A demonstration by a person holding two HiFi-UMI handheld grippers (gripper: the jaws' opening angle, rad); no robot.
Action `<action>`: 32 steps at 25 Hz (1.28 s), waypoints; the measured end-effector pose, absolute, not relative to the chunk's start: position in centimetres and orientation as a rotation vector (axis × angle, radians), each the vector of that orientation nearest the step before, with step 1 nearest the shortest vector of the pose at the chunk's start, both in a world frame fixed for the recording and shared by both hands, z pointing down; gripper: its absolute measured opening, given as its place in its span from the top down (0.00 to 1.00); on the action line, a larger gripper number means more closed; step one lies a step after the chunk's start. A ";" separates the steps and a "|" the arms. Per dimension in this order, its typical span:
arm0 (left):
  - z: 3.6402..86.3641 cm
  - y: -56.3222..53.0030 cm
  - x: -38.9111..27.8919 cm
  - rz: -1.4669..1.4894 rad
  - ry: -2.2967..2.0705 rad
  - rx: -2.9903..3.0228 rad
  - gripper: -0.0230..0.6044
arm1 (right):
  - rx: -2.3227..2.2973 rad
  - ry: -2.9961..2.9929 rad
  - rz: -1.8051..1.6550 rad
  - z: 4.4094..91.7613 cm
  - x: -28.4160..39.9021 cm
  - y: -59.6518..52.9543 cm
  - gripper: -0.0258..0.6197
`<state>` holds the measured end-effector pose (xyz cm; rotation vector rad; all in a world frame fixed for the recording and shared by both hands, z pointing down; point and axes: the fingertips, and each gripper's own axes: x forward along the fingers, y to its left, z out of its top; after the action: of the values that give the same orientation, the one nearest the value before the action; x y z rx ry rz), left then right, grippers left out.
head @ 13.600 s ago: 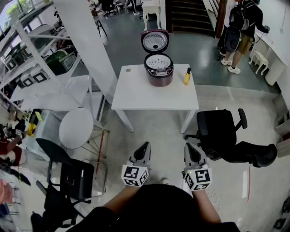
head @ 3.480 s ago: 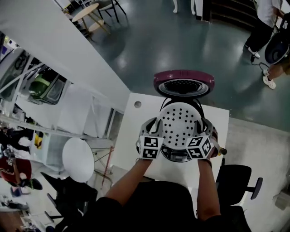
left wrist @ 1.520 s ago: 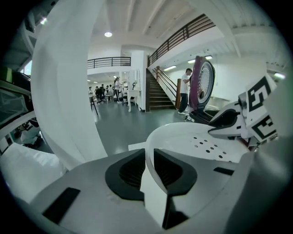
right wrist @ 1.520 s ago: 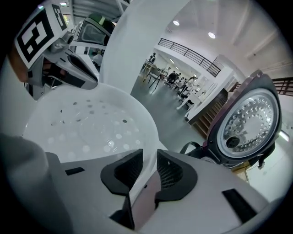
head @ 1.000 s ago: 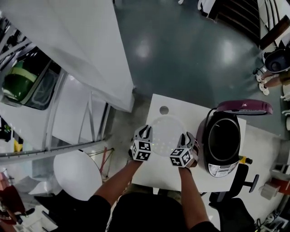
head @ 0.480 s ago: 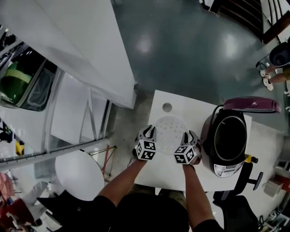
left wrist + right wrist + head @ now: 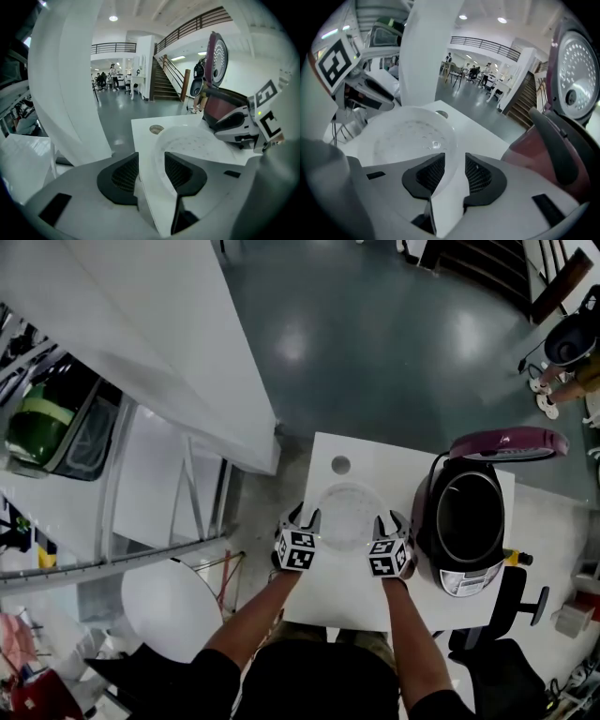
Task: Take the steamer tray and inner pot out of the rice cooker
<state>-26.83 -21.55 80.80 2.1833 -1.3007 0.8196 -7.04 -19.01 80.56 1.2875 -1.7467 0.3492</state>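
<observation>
- White dominates the head view: a white rectangular table [image 7: 330, 598] carries a translucent white perforated steamer tray [image 7: 345, 514], set flat on its left half, just short of a small round hole [image 7: 340, 465] in the tabletop.
- Just right of the tray stands the dark maroon rice cooker [image 7: 441, 579] with its lid [image 7: 511, 442] raised, and the dark round inner pot [image 7: 466, 521] sits inside it, mouth upward.
- The left gripper [image 7: 302, 514] is at the tray's left rim and the right gripper [image 7: 391, 519] at its right rim, so the tray lies between them.
- Left gripper view: the jaws of the left gripper [image 7: 151, 161] have just been opening and stand apart at a middling width. The tray's rim [image 7: 159, 154] passes between the pads, which do not seem to press on it.
- Right gripper view: the jaws of the right gripper [image 7: 454, 164] have also just been opening, though more narrowly. The tray's rim [image 7: 450, 140] again runs through the gap and looks released. The cooker's maroon wall [image 7: 534, 145] is close on the right.
- Judged from this, the tray step is finished and the pot remains. The pot lies to the right of both grippers, nearer the right one. Being round, it offers no preferred axis, so opposite points of its rim look the likely holds.
</observation>
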 end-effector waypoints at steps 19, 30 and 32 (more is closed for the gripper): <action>63.1 -13.0 -25.1 0.342 -1.271 2.254 0.82 | 1.510 -2.204 0.562 63.4 -8.9 -10.3 0.91; 55.5 -10.3 -17.8 0.145 -1.271 2.313 0.94 | 1.769 -2.318 0.557 53.9 5.4 -4.7 0.95; 55.0 -9.8 -15.5 0.153 -1.289 2.310 0.94 | 1.769 -2.345 0.542 52.9 8.4 -4.2 0.95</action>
<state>-15.51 -9.80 54.99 2.3097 -1.2888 0.1532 8.44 -4.20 52.87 1.7690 -2.3454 0.5416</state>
